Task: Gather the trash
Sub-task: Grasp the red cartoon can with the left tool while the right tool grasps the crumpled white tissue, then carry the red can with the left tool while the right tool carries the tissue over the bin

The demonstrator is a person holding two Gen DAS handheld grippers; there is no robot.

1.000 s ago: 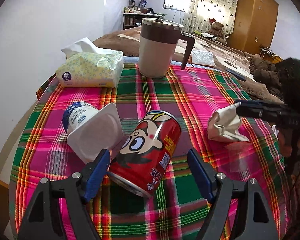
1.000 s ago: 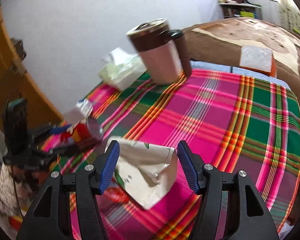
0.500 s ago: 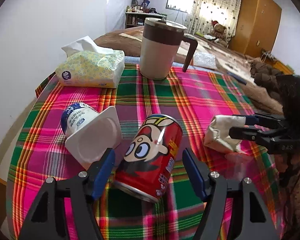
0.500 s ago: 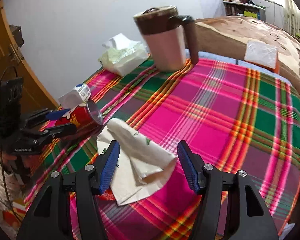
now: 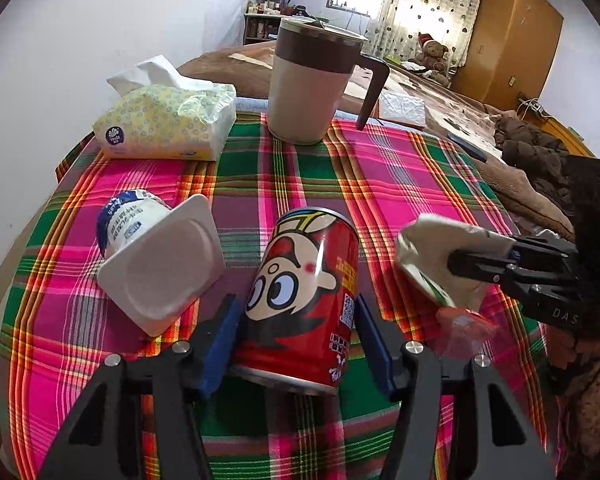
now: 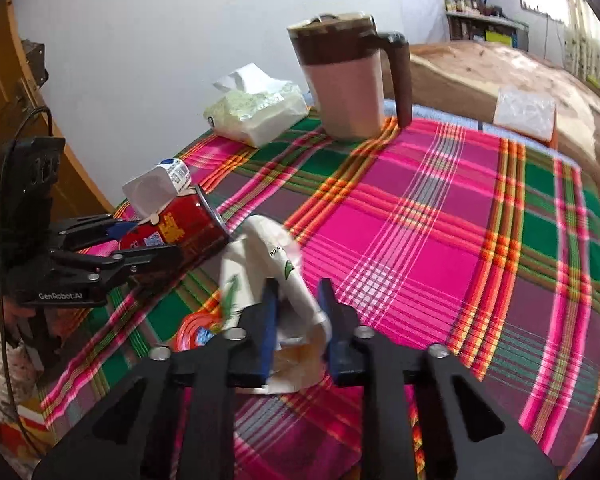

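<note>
The left gripper point(image 5: 296, 320) pinches the red can point(image 5: 306, 296) between its blue pads, and the right gripper point(image 6: 298, 312) is pressed on the crumpled paper wrapper point(image 6: 268, 264). The can lies on its side on the plaid tablecloth point(image 5: 400, 184). The wrapper is just right of the can, the yogurt cup point(image 5: 156, 256) just left. Behind the can stand the mug point(image 5: 312, 84) and the tissue pack point(image 5: 168, 120).
</note>
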